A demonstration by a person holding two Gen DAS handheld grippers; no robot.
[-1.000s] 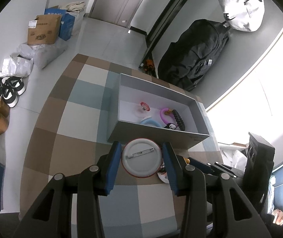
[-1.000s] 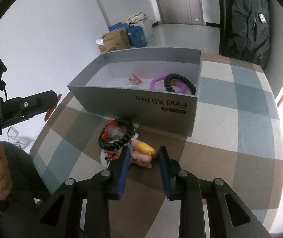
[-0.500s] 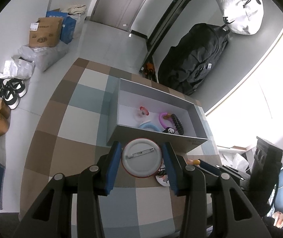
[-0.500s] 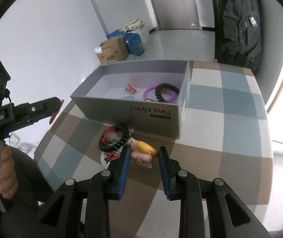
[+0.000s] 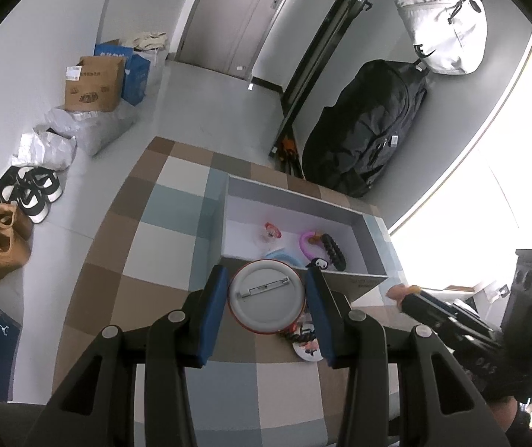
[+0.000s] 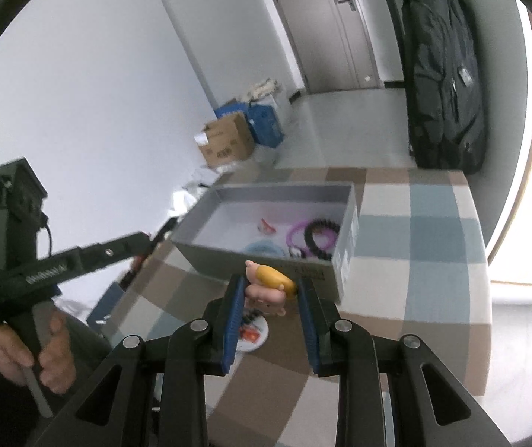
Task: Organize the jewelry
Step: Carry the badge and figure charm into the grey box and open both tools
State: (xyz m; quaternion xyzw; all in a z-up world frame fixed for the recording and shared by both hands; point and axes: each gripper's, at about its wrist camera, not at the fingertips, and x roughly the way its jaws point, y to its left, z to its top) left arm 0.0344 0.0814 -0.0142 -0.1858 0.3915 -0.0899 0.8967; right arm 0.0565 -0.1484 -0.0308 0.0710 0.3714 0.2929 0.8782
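My left gripper [image 5: 266, 300] is shut on a round white pin badge [image 5: 266, 300] with a red rim, held above the table just in front of the grey box [image 5: 373, 257]. My right gripper [image 6: 270, 292] is shut on a pink and yellow figurine [image 6: 267, 287], lifted above the table near the box's front wall [image 6: 251, 264]. The box holds a purple ring [image 6: 295, 236], a black beaded bracelet [image 6: 319, 238], a light blue ring [image 6: 266, 249] and a small red charm [image 6: 267, 226]. A white badge with a black bracelet [image 5: 305, 339] lies on the table under my left gripper.
The checked tablecloth [image 5: 146, 260] covers the table. A black backpack [image 5: 370, 126] and white bag [image 5: 444, 33] hang at the far wall. Cardboard boxes [image 5: 92, 82] and shoes [image 5: 35, 190] lie on the floor at the left.
Both grippers have risen from the table, each with its object. The right gripper has lifted the figurine off the table and tilted toward the box.
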